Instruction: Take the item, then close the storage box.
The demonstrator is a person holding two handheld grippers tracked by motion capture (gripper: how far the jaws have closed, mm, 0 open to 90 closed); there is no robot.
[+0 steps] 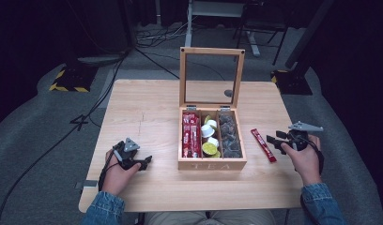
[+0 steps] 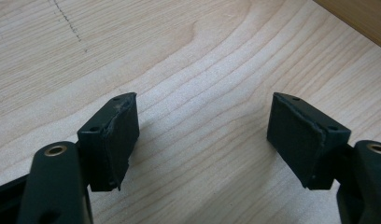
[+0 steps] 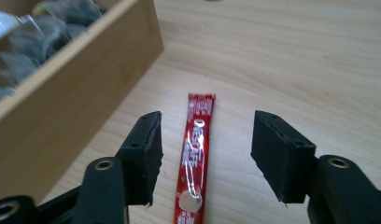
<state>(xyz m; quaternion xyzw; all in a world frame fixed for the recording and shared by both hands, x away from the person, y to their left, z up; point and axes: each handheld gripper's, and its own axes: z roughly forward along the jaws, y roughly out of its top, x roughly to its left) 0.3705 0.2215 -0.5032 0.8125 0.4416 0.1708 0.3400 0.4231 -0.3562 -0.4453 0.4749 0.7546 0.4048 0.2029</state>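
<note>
**Red sachet between the jaws, not yet gripped**

High view: one box (image 1: 212,136), one loose sachet (image 1: 263,145) just left of the right tool (image 1: 275,142); left tool (image 1: 145,162) idle.

Left gripper view: jaws released over bare counter (image 2: 202,56).

Right gripper view: jaws released, straddling the sachet (image 3: 196,154). Next, I judge: lower, clench.

Right gripper view: the red sachet (image 3: 196,158) runs off the bottom edge; its print is partly legible. The wooden tea box (image 3: 72,98) is cropped at upper left, contents blurred. High view: items in the box's compartments are too small to identify.
</note>
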